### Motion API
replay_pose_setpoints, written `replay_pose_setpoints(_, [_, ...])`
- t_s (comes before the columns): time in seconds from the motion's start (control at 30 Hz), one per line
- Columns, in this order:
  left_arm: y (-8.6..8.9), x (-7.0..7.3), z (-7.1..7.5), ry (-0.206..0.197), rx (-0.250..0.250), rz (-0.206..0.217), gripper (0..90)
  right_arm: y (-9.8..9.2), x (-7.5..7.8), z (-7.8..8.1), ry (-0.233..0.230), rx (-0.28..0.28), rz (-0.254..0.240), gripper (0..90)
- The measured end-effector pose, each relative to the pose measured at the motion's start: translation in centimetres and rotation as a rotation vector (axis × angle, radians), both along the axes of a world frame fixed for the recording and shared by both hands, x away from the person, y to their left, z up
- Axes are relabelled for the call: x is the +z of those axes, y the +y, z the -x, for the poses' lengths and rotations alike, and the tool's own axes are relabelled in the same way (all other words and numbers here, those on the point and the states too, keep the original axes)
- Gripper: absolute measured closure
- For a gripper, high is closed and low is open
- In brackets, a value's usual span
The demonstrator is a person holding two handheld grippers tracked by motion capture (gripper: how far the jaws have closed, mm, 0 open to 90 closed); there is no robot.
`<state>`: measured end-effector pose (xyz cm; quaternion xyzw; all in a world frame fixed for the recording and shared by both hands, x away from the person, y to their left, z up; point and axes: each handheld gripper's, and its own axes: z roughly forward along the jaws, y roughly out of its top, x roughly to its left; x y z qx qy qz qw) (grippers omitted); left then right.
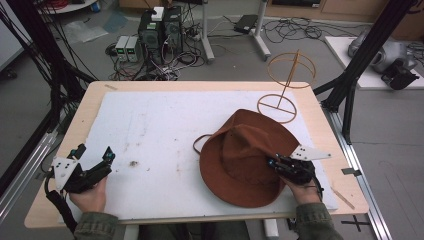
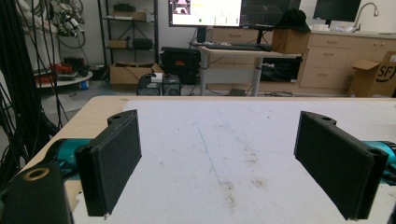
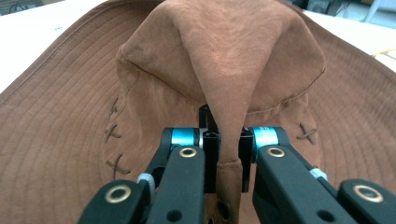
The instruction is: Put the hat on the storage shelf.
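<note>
A brown wide-brimmed hat (image 1: 243, 152) lies on the white mat at the table's right side, with a thin cord looping out at its left. My right gripper (image 1: 276, 164) reaches onto the hat's crown from the near right. In the right gripper view its jaws are pressed together on a pinched fold of the hat's crown (image 3: 227, 140), so my right gripper (image 3: 227, 161) is shut on the hat. My left gripper (image 1: 95, 157) rests at the near left of the table, far from the hat. In its own view my left gripper (image 2: 232, 161) stands wide open with bare mat between the pads.
A wire hat stand (image 1: 286, 85) with a ring top and round base stands at the back right of the table. The white mat (image 1: 150, 130) bears a few brown stains. Beyond the far edge, computers and cables crowd the floor. Black frame posts flank the table.
</note>
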<state>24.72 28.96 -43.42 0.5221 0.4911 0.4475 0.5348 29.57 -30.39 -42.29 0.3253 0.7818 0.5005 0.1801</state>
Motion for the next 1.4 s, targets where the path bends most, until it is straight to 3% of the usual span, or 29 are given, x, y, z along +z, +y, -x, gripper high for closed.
replay_pose_setpoints(0.03, [0.0,0.0,0.0,0.0,0.0,-0.001,15.0,0.1,0.2,0.0,0.019,-0.015,0.0,87.9])
replay_pose_setpoints(0.23, [-0.1,0.0,0.0,-0.002,-0.004,-0.006,15.0,0.3,0.4,0.3,0.011,-0.025,0.004,88.0])
replay_pose_setpoints(0.57, [-0.1,0.1,0.2,-0.005,0.0,0.001,15.0,0.6,1.1,0.7,-0.025,-0.024,-0.013,88.0])
replay_pose_setpoints(0.77, [-0.2,0.2,0.2,-0.009,0.001,-0.003,15.0,1.1,1.5,1.1,-0.069,-0.043,-0.024,88.0])
replay_pose_setpoints(0.8, [-0.2,0.2,0.2,-0.006,0.001,-0.002,15.0,1.3,1.8,1.3,-0.097,-0.05,-0.025,88.0])
replay_pose_setpoints(1.2, [0.0,0.1,0.1,-0.006,0.002,0.004,15.0,1.4,2.9,2.0,-0.174,-0.082,-0.113,87.9])
replay_pose_setpoints(1.4, [0.1,0.2,0.3,-0.011,0.008,0.012,15.0,1.2,3.9,2.7,-0.239,-0.089,-0.147,87.9])
